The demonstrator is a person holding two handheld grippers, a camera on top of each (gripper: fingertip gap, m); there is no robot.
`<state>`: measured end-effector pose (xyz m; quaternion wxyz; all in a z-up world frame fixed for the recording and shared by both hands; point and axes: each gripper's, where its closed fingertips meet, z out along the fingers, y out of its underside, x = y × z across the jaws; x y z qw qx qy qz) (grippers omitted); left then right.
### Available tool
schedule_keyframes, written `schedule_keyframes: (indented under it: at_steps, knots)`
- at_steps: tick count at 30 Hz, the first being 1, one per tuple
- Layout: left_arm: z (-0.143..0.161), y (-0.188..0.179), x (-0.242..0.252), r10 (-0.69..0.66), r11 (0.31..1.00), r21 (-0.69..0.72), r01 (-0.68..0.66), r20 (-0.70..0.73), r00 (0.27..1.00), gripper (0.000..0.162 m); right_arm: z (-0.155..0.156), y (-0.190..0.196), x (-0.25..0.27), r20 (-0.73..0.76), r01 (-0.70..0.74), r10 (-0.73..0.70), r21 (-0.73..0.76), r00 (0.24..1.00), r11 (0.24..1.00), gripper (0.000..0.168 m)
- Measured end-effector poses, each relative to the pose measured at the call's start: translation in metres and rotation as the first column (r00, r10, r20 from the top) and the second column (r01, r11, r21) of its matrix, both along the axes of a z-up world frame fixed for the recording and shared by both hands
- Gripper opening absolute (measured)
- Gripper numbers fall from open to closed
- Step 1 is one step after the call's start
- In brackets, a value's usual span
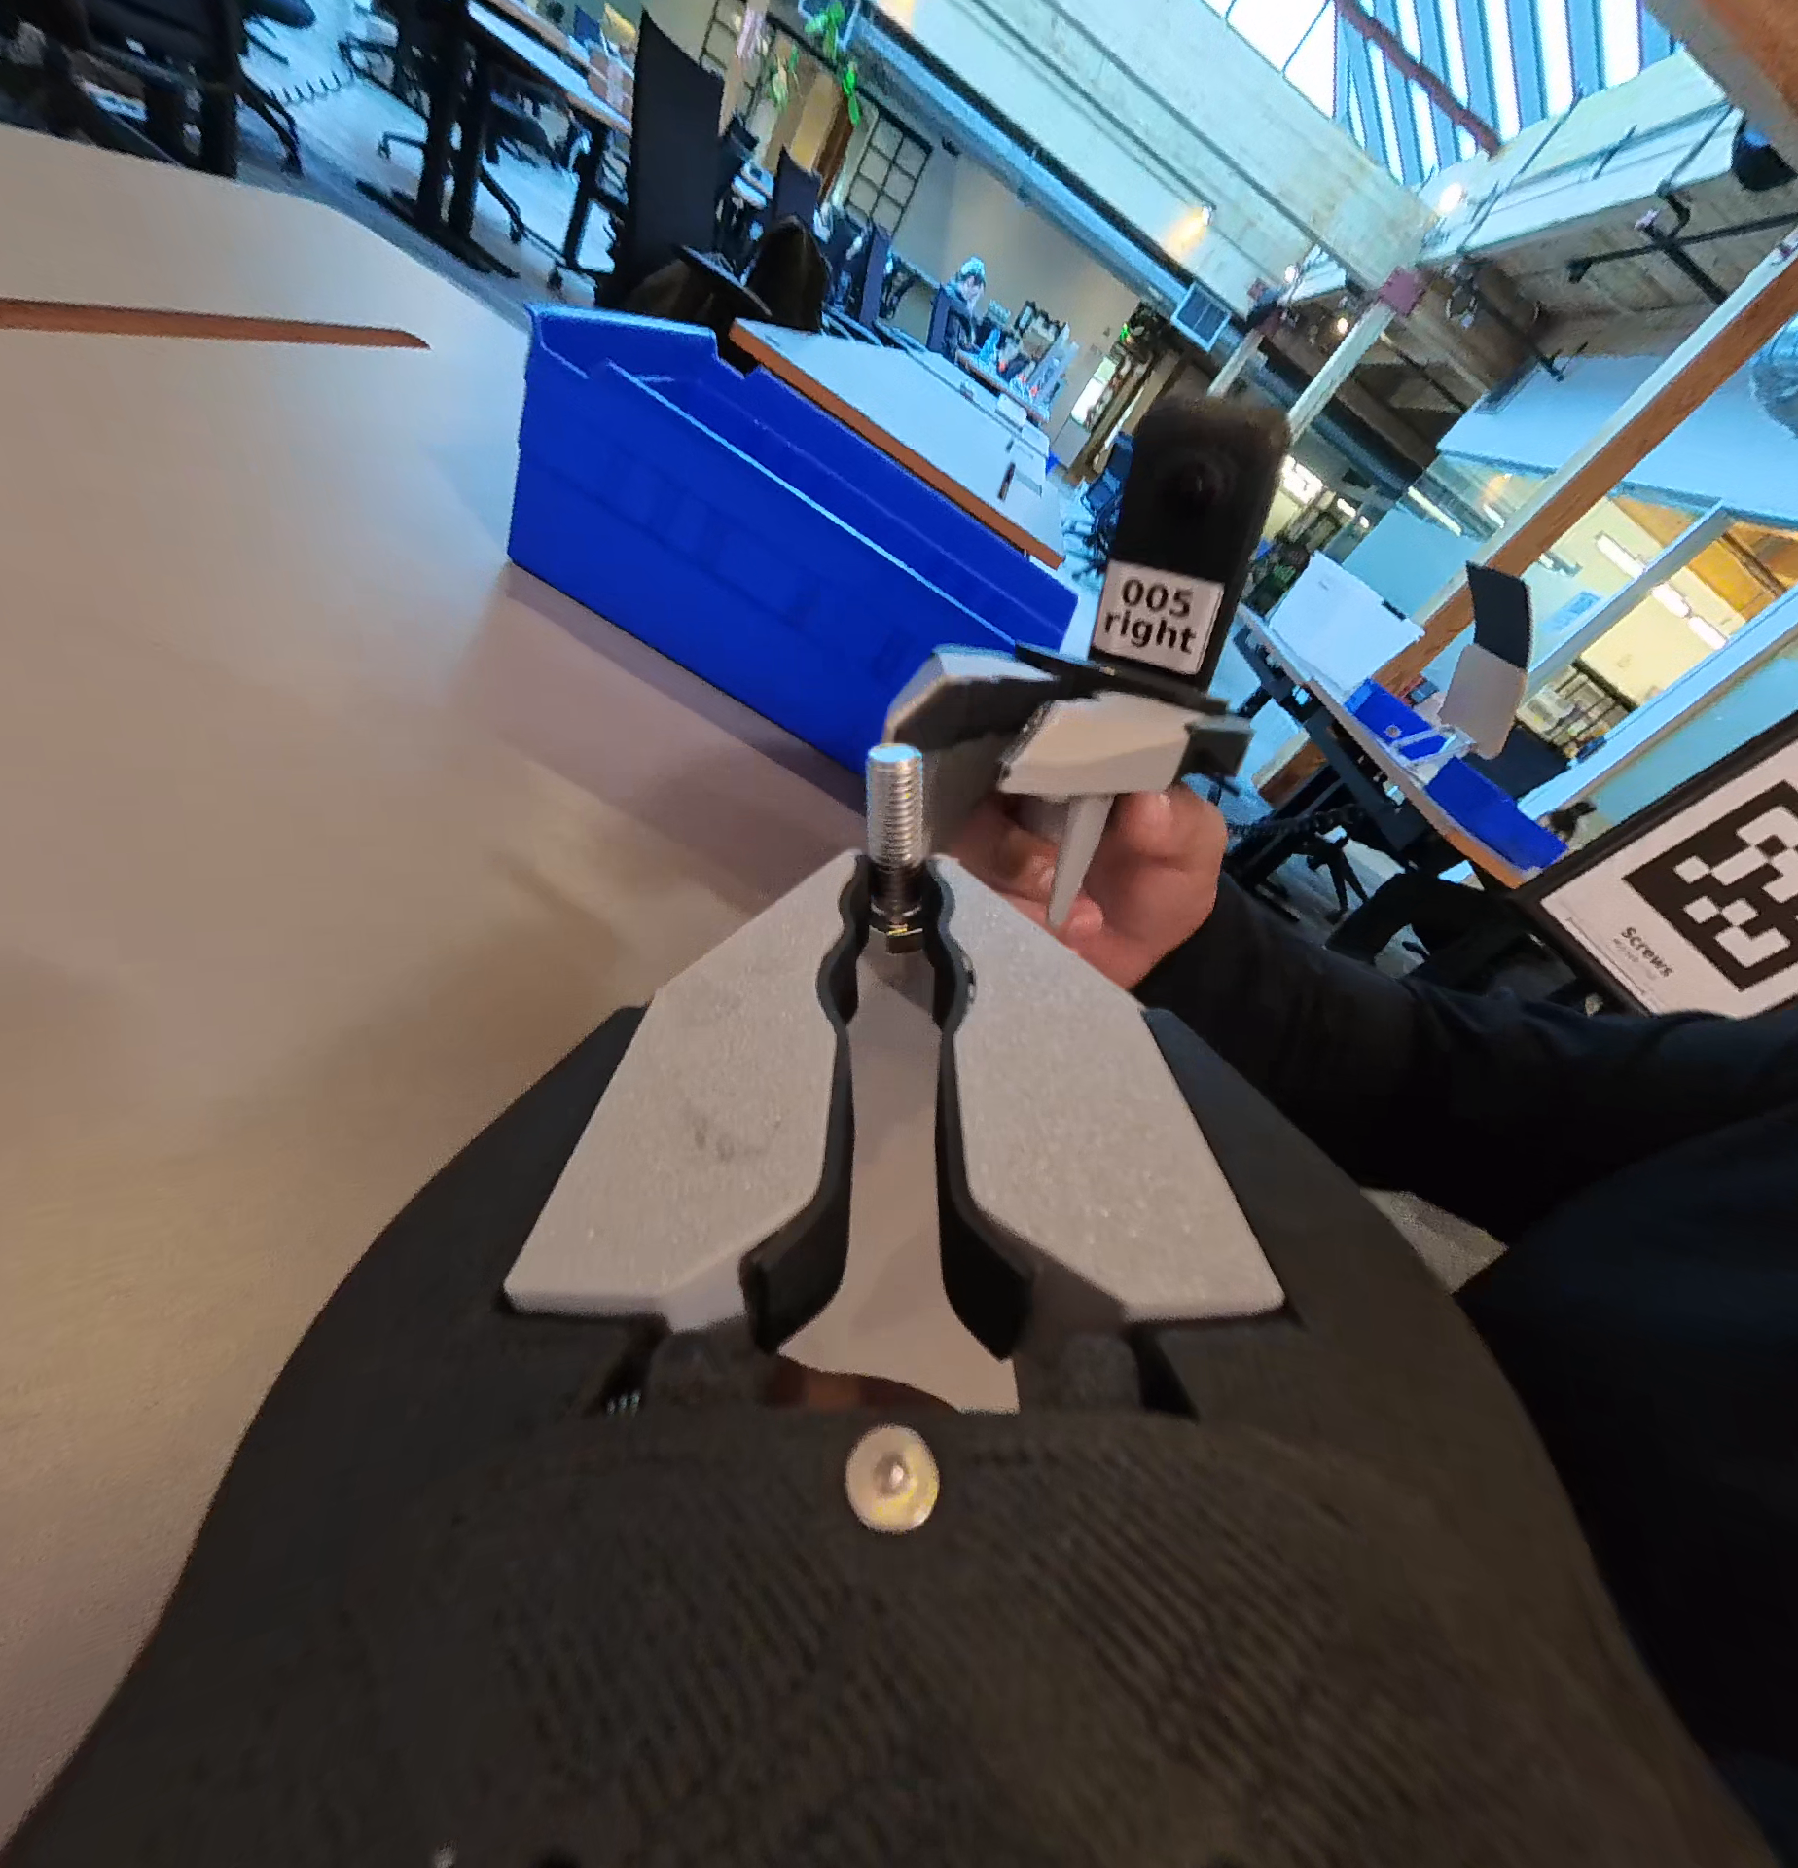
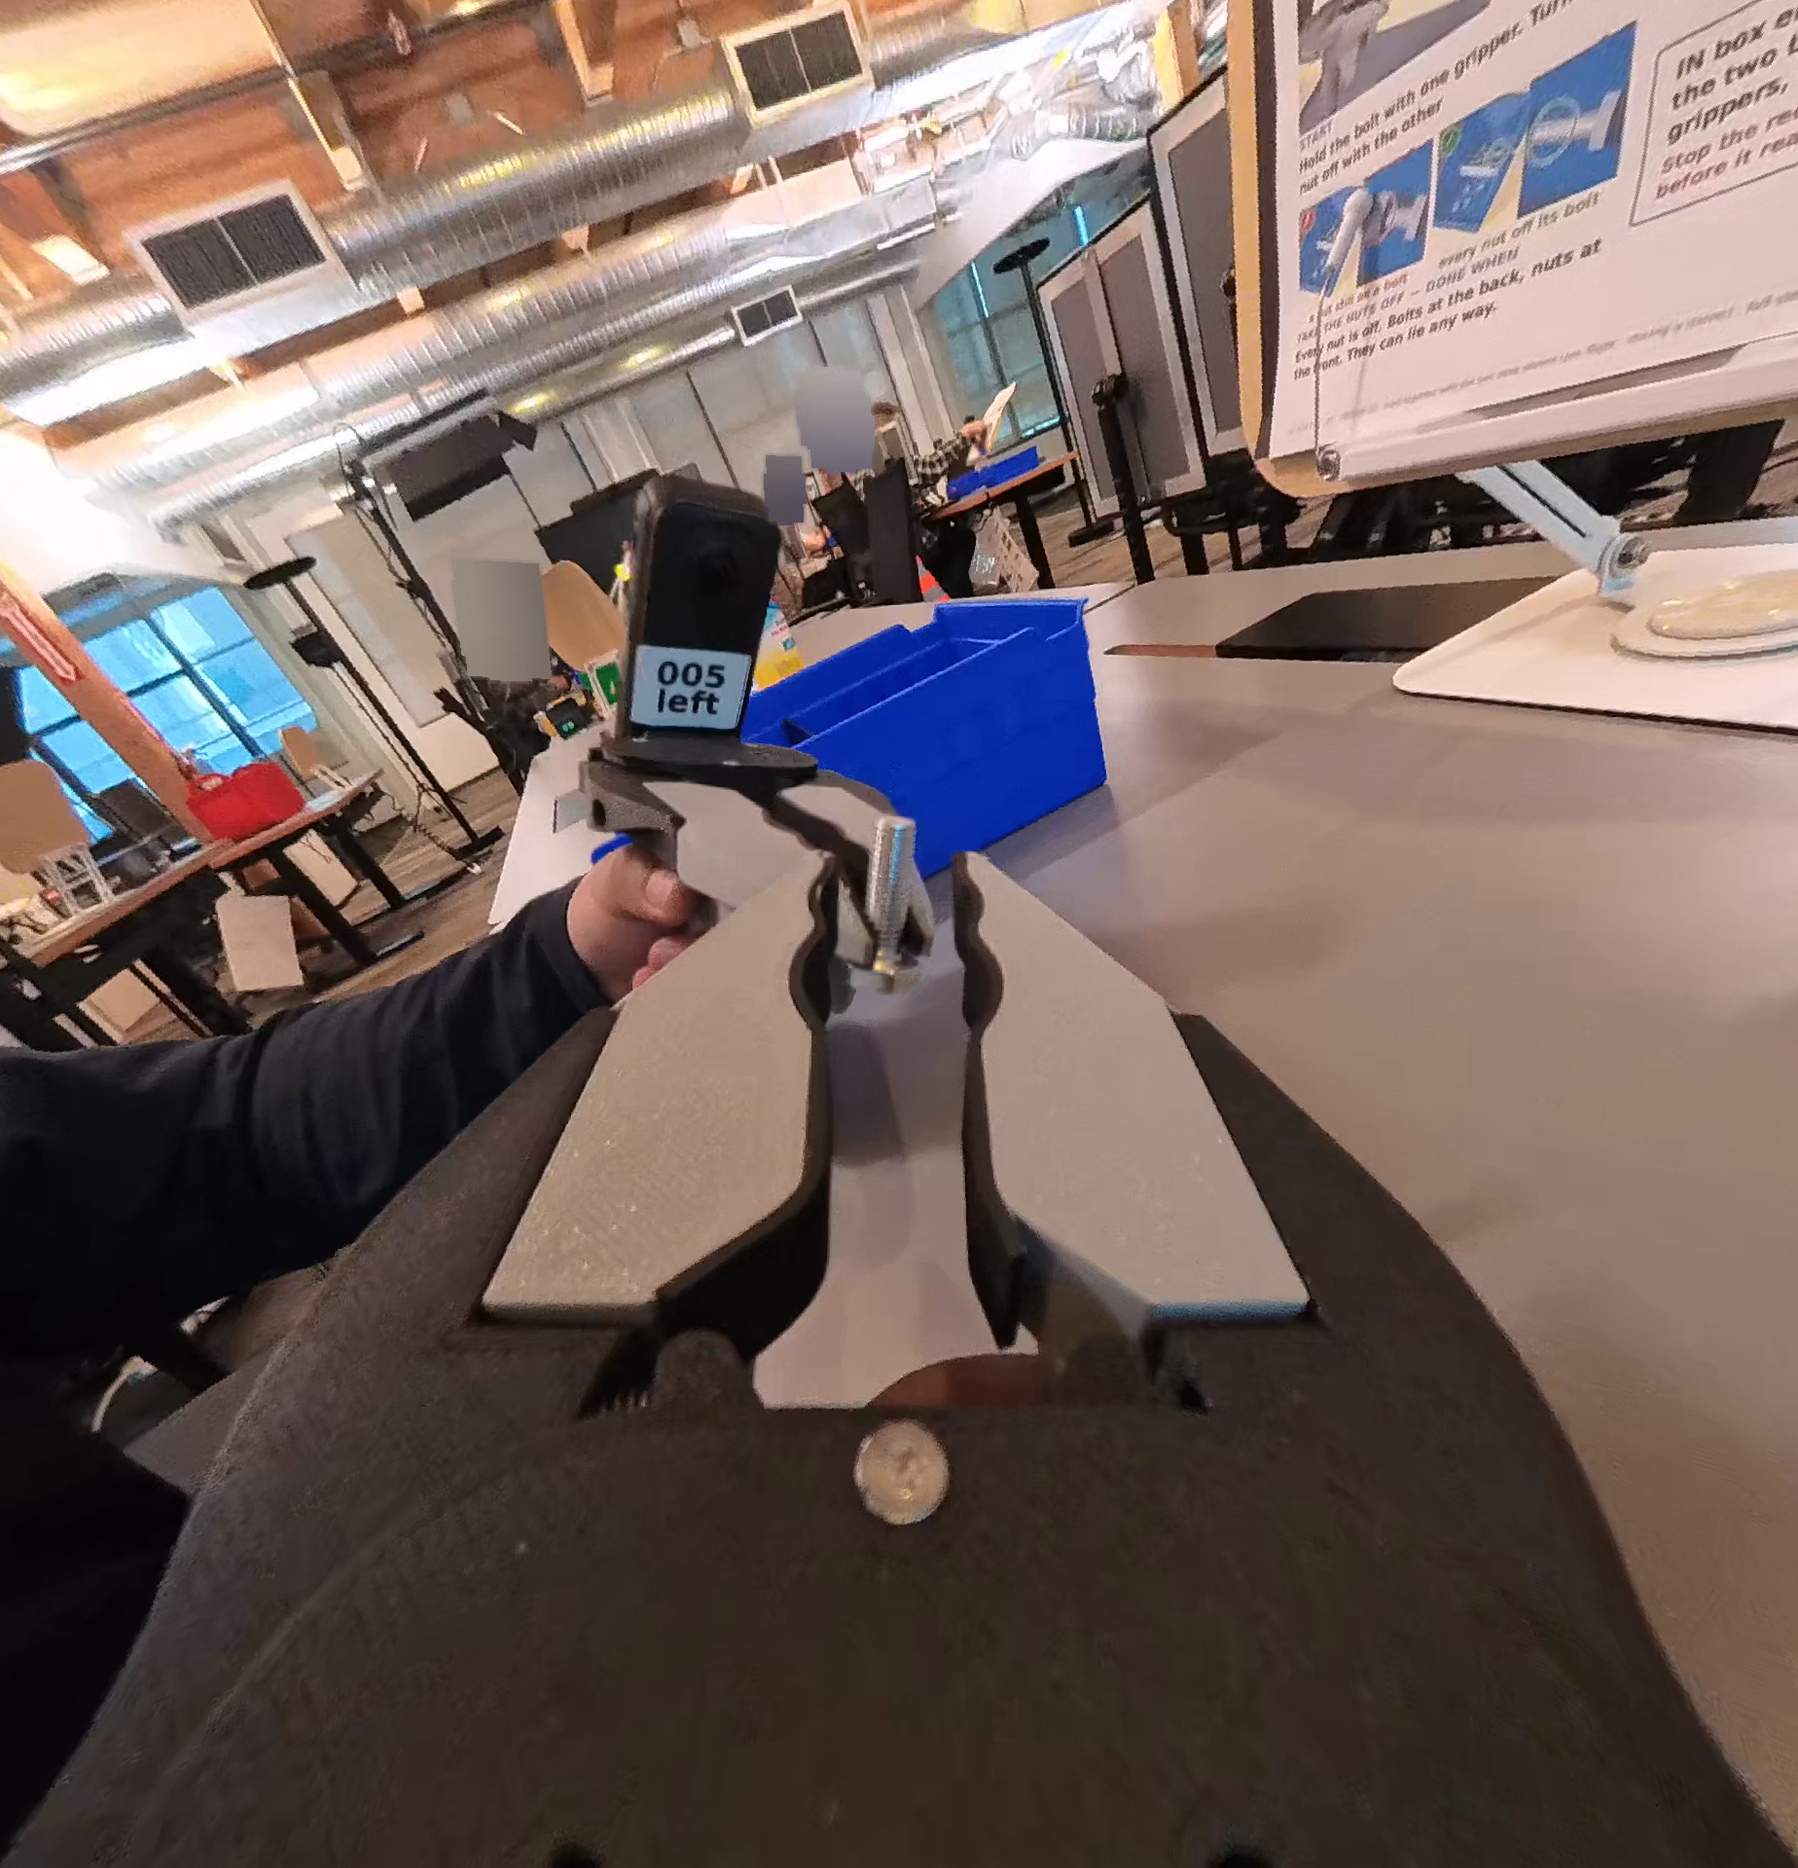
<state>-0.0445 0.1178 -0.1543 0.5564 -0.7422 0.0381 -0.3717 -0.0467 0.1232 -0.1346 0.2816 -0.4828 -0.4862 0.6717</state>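
My left gripper [image 1: 895, 895] is shut on a silver bolt [image 1: 895, 809]. The bolt stands upright, its threaded shaft rising above the fingertips and a hex piece at its lower end. The right wrist view shows the same bolt [image 2: 895, 884] in the left gripper [image 2: 855, 910], held above the grey table [image 2: 1380, 960]. My right gripper [image 2: 895, 905] is open with its fingertips on either side of the bolt, and I cannot tell whether they touch it. In the left wrist view the right gripper [image 1: 935, 768] sits just behind the bolt's top, held by a hand in a dark sleeve.
A blue bin [image 1: 733, 546] stands on the table beyond the grippers and also shows in the right wrist view [image 2: 966, 728]. A framed sign with a checkered marker [image 1: 1734, 890] is at the right. A stand with an instruction sheet [image 2: 1532, 202] and a white base [image 2: 1633, 647] sits at the far right. Less than 4 cm separates the two grippers' tips.
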Motion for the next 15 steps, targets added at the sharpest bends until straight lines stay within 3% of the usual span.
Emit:
schedule_keyframes:
  at_steps: [5,9,15]
  knots:
    - [-0.013,-0.001,0.017,-0.048,0.998,-0.032,0.046,-0.088,0.995,0.007,-0.013,-0.008,-0.007,0.066,-0.023,0.022,0.019,0.998,1.000,0.024]
    - [-0.015,-0.001,0.020,-0.048,0.998,-0.038,0.044,-0.116,0.992,0.007,-0.016,-0.012,-0.007,0.080,-0.059,0.059,-0.002,0.995,0.998,0.007]
    - [-0.013,0.001,0.015,-0.032,0.999,-0.032,0.029,-0.090,0.995,0.008,-0.015,-0.008,-0.006,0.083,-0.063,0.068,-0.051,0.994,0.997,0.007]
